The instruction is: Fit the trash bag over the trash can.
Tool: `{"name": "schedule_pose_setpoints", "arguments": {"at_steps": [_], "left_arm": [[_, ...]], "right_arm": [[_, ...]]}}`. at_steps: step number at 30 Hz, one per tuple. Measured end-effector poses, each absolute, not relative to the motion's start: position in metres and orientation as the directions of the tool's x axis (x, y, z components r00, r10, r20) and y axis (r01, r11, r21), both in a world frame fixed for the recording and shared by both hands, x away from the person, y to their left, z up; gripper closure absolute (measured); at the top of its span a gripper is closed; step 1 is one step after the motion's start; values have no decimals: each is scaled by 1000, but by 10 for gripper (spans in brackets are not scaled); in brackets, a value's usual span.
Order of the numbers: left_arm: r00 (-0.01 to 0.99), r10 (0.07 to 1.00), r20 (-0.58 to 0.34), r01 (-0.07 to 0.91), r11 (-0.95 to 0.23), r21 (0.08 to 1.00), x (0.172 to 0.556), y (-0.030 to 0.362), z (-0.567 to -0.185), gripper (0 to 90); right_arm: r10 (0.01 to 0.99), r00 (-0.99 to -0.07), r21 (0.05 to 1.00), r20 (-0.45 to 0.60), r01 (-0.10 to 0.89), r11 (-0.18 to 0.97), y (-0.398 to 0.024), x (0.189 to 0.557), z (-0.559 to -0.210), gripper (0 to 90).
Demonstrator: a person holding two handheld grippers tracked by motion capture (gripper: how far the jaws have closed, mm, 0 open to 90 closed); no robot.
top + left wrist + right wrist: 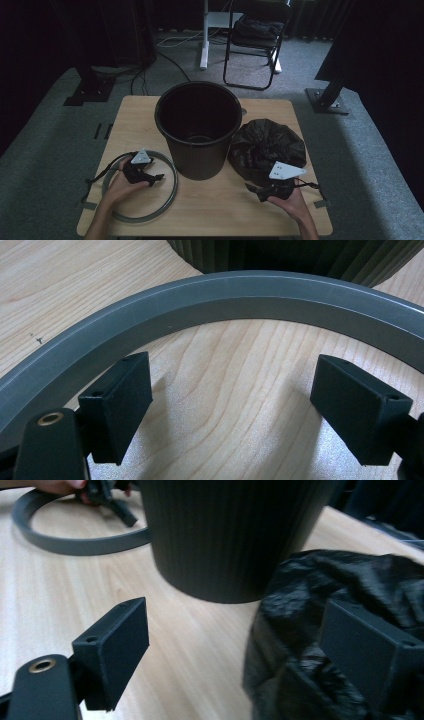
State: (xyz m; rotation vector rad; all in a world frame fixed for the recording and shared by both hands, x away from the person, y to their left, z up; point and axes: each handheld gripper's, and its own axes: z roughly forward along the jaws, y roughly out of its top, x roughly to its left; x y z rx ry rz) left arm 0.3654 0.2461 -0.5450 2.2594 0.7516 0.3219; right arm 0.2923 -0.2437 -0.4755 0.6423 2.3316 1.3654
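A black ribbed bucket point(200, 160) stands upright and empty at the middle of the wooden table point(140, 112). Left of it lies a flat grey ring point(170, 192). My left gripper point(157, 179) rests inside the ring, open, with bare wood between its jaws point(232, 410) and the ring's arc point(225, 295) just ahead. A crumpled black plastic bag point(267, 142) sits right of the bucket. My right gripper point(252, 189) hovers at the bag's near side, open point(240, 645); the bag's edge point(350, 580) reaches between the jaws, and neither pad presses on it.
The bucket point(230, 535) is close to both the bag and the ring point(75, 544). Beyond the table, a folding chair point(255, 45) and two stand bases point(327, 100) sit on grey carpet. The table's front edge is near both hands.
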Motion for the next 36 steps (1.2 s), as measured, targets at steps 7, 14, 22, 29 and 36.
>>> {"name": "schedule_pose_setpoints", "arguments": {"at_steps": [7,14,22,29,36], "left_arm": [[797,603,9,423,-568,706,365,246,-545,172],[797,604,8,423,-568,706,365,246,-545,172],[798,603,5,424,-567,707,366,246,-545,173],[797,604,1,427,-565,706,365,246,-545,174],[795,606,0,427,-561,709,366,247,-545,176]], "right_arm": [[594,-795,869,-120,205,451,-256,308,-461,124],[629,-762,857,-155,214,470,-266,325,-452,124],[663,-730,840,-165,249,483,-276,344,-449,124],[693,-706,827,-146,297,477,-285,359,-455,124],[720,-678,795,-148,352,494,-292,370,-467,124]]}}
